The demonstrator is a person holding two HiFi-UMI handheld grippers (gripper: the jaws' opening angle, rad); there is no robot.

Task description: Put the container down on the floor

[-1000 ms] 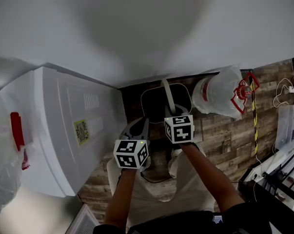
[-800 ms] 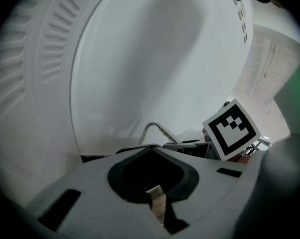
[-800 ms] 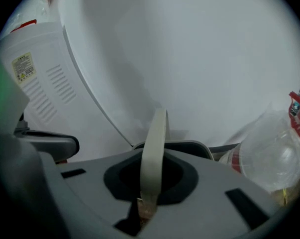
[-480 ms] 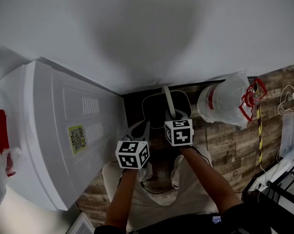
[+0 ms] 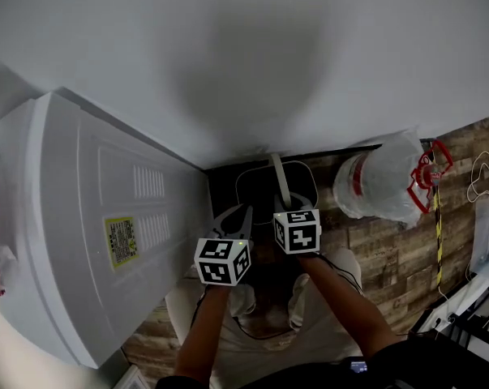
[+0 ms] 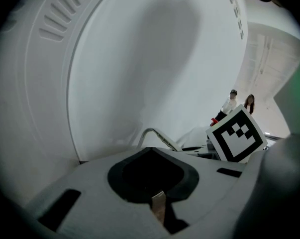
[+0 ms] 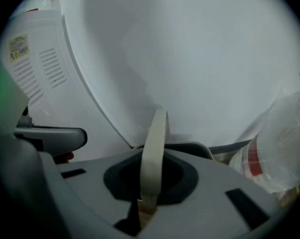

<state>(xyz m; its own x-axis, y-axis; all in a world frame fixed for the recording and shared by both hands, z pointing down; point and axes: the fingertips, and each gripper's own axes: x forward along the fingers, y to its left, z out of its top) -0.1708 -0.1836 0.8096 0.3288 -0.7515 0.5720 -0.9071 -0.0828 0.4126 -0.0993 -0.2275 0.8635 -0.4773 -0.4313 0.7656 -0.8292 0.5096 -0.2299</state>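
A dark container with a rounded rim sits low against the white wall, above the wood floor. Its cream handle stands upright, and my right gripper is shut on it. In the right gripper view the handle runs through the jaws' dark hollow, with my right gripper closed around it and the container rim just beyond. My left gripper hangs beside it on the left, apart from the handle. My left gripper shows its jaws together with nothing between them.
A tall white appliance stands close on the left. At the right a clear plastic bag with red parts lies on the floor, beside a yellow-and-black line. The person's light trouser legs are below the grippers.
Both grippers have sunk together, with the container hanging from the right one, toward the floor by the wall. The appliance now fills more of the left side.
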